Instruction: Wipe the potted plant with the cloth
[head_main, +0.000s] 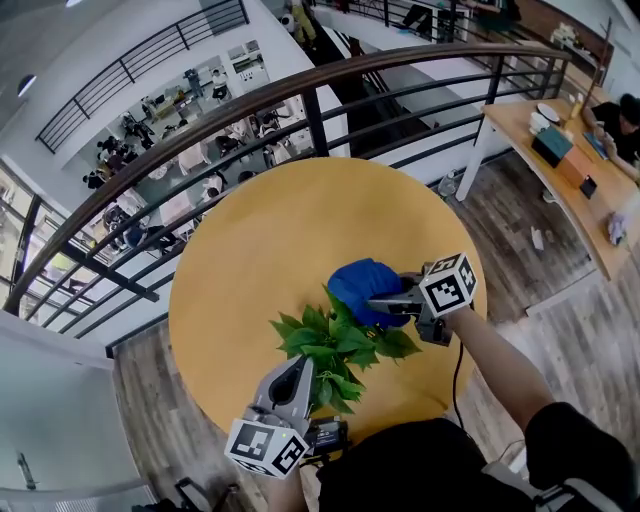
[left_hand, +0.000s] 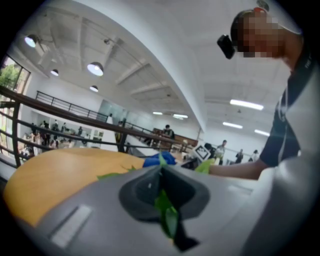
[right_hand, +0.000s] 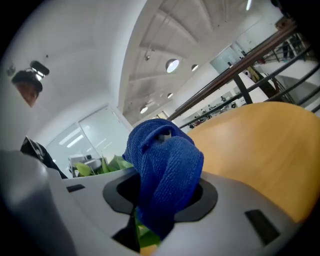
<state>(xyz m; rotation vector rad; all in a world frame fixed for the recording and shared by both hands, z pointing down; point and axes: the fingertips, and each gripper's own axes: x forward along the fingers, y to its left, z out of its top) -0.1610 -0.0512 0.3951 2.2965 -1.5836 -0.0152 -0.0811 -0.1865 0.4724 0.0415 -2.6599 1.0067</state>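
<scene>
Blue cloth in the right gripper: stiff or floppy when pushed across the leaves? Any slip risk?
Probably floppy: the cloth bunches in soft folds out of the right gripper, so it should mould to the plant. Its knitted texture suggests little slip. The plant's thin leaves will likely bend away under it.

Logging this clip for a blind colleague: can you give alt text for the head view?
Over a round yellow table, the right tongs hold a blue cloth at the far side of a leafy plant, while the left tongs pinch a leaf at its near side. A railing curves behind the table.
</scene>
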